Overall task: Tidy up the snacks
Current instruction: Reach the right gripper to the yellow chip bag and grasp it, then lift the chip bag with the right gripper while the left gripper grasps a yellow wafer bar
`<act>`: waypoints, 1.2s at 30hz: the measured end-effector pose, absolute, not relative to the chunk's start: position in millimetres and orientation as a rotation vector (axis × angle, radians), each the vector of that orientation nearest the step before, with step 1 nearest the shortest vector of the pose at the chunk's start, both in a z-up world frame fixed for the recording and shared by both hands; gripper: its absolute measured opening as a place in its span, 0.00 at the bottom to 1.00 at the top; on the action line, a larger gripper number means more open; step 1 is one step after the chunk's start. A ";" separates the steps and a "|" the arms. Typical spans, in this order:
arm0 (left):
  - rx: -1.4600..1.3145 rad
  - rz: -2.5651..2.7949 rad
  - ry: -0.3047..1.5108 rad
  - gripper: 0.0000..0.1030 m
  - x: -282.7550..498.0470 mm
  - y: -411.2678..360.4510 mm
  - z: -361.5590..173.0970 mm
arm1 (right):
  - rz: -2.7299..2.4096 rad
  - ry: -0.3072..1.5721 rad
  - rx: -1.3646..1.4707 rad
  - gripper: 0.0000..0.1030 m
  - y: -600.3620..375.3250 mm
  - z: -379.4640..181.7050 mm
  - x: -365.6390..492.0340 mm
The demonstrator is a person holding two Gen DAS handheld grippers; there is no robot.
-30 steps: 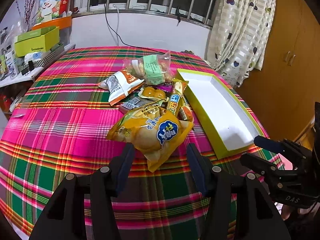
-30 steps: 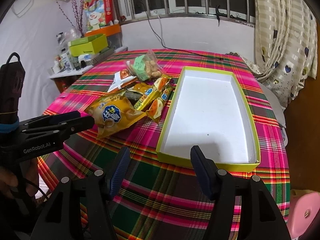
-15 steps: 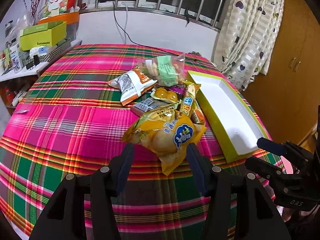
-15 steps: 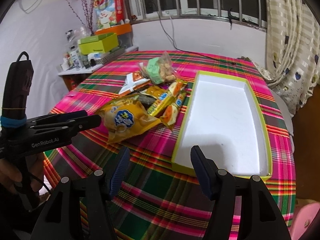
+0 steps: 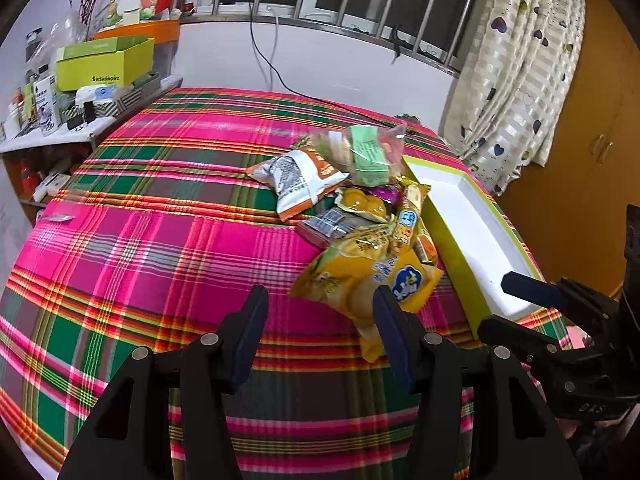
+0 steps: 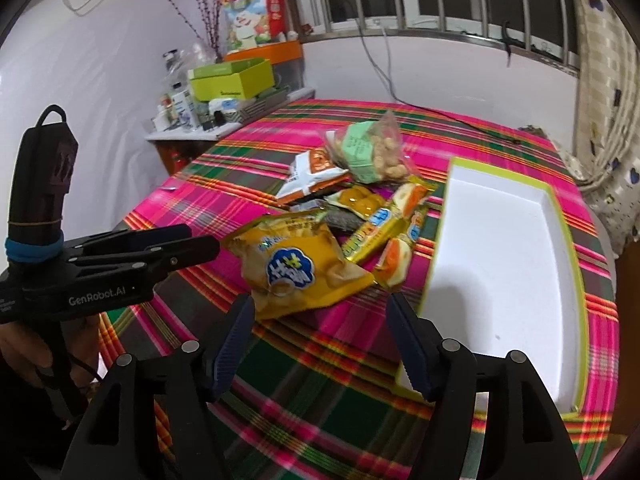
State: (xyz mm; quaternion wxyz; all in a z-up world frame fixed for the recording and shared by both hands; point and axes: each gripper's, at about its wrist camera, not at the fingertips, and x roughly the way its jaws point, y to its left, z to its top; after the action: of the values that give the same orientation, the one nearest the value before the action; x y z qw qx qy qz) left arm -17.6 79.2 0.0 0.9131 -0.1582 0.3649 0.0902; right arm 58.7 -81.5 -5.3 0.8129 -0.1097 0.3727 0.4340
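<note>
Both grippers hover spread and empty over my plaid-clothed table: the right gripper, jaws just widened, and the left gripper face the puffy yellow snack bag. That bag fronts a heap of foil packets just left of the empty lime-rimmed white cardboard tray.

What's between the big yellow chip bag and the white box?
In the right wrist view, long yellow snack bars and an orange-and-white packet lie between the yellow chip bag and the white box.
</note>
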 end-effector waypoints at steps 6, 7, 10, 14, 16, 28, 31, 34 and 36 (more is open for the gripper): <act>-0.342 0.197 0.752 0.54 -18.6 88.5 -5.0 | 0.956 0.814 -0.247 0.69 -62.6 -11.6 68.2; -0.346 0.197 0.753 0.54 -18.9 90.5 -5.9 | 0.960 0.816 -0.253 0.69 -58.8 -12.5 70.3; -0.353 0.203 0.756 0.54 -19.2 96.1 -8.5 | 0.982 0.827 -0.268 0.70 -49.3 -15.1 75.3; -0.368 0.213 0.754 0.54 -20.0 103.7 -10.4 | 1.013 0.854 -0.284 0.75 -37.0 -21.2 82.1; -0.377 0.218 0.752 0.54 -20.7 107.2 -10.9 | 1.018 0.860 -0.294 0.76 -31.8 -23.8 85.3; -0.414 0.238 0.759 0.54 -22.0 124.0 -19.1 | 1.044 0.924 -0.398 0.82 -1.4 -44.2 100.3; -0.420 0.237 0.762 0.54 -21.3 125.5 -21.0 | 1.025 0.976 -0.389 0.82 3.9 -52.8 103.6; -0.425 0.237 0.768 0.54 -20.5 127.9 -23.0 | 1.040 0.985 -0.337 0.64 0.8 -53.1 101.8; -0.427 0.238 0.770 0.54 -20.1 129.5 -24.1 | 1.040 0.958 -0.335 0.54 -1.3 -49.2 97.6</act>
State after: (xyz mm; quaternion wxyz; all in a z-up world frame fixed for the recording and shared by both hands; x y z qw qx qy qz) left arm -20.1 129.5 -24.1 0.8978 -0.2063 0.3718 0.1149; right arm 97.6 -1.3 -49.2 0.7474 -0.1531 0.4382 0.4753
